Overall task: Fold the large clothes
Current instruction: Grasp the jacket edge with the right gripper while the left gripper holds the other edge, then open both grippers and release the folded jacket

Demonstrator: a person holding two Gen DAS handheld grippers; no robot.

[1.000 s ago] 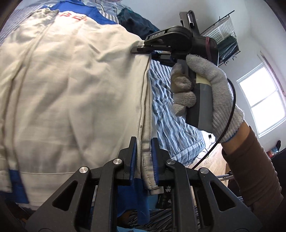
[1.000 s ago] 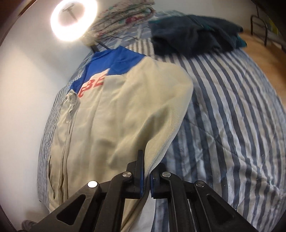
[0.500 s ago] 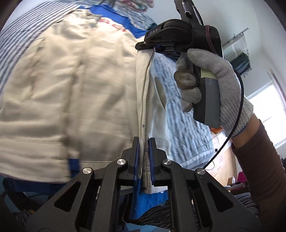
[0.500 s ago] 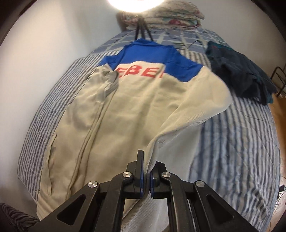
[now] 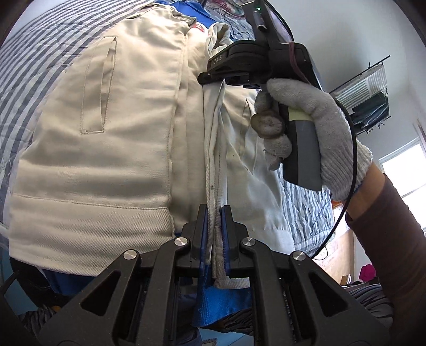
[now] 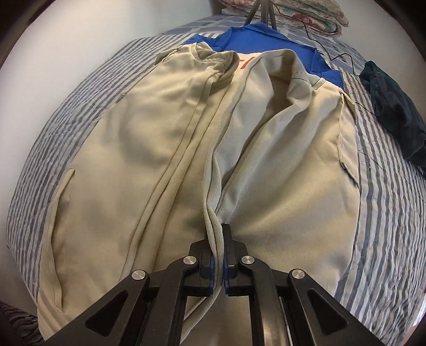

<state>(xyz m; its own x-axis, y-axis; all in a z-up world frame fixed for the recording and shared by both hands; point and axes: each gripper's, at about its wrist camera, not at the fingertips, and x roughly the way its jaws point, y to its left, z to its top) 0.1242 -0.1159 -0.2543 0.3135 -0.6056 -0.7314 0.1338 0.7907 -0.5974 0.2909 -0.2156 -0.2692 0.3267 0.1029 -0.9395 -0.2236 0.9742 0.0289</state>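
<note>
A bed covered with a blue-and-white striped quilt fills both views, set against a plain white wall, with a bright window and a wire rack on the wall in the left wrist view. One cream jacket with a blue yoke lies spread on the quilt, its two front panels turned in toward the middle; part of some red lettering shows between them, too covered to read. One dark teal garment lies bunched on the quilt well to the side, and a stack of floral pillows sits at the head, beside the legs of one tripod. The left gripper has just been closing and is clamped on the hem edge of the jacket's front panel. The right gripper is clamped on the same panel's edge farther up; seen from the left, its black body bears the letters "DAS", and a grey-gloved hand holds its handle
</note>
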